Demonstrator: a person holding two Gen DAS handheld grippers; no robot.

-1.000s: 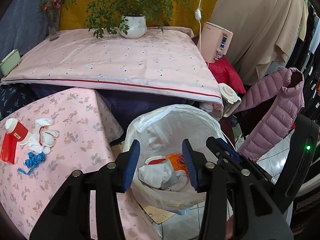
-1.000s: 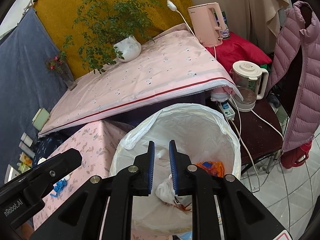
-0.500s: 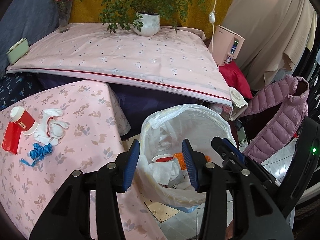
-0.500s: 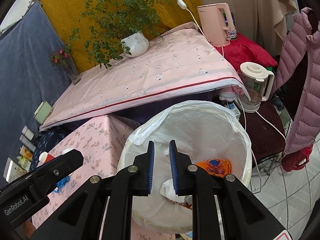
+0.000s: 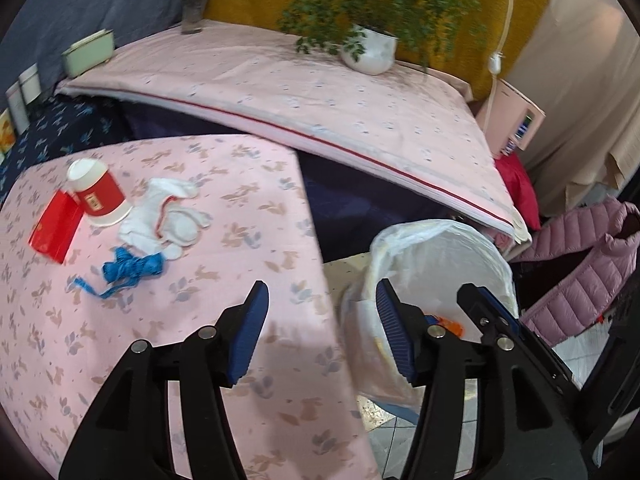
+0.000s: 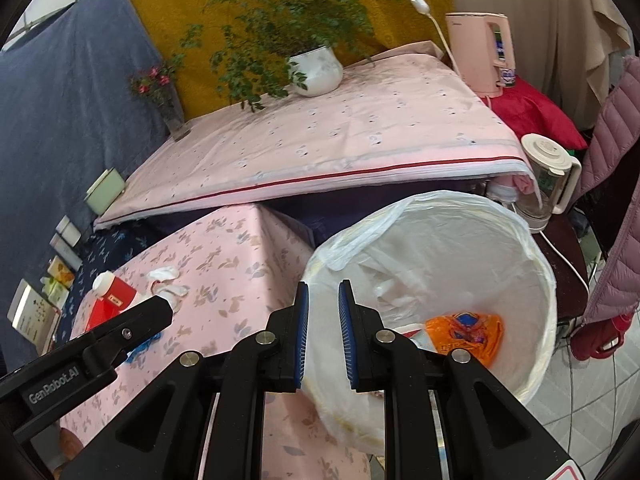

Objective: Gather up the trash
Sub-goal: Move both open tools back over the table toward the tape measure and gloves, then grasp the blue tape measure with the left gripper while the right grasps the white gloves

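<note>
- The left gripper [image 5: 322, 320] is seen over the near edge of the small pink-clothed table [image 5: 224, 344]; its jaws are opening, about half wide, and nothing is held between them.
- The right gripper [image 6: 323, 330] is held at the rim of the lined trash bin [image 6: 532, 240], its blue pads a narrow gap apart with nothing gripped between them.
- The remaining trash is grouped at the far left of the table: a red paper cup [image 5: 98, 196] lying on its side, a flat red packet [image 5: 54, 230] touching it, crumpled white tissue [image 5: 168, 216] just beside the cup, and a blue plastic scrap [image 5: 132, 266] in front of the tissue.
- The bin stands on the floor against the table's right corner, probably so that items can be carried over the edge and dropped with a short swing; an orange wrapper [image 6: 466, 336] and white paper are already inside.
- A stretch of bare cloth is left between the left gripper and the pile, so an unobstructed approach is judged possible.
- The blue scrap is nearest and is judged the likeliest next pick, though motion blur in the left view makes its exact outline uncertain.
- The raised bed [image 5: 320, 108] behind is well clear of the working path.
</note>
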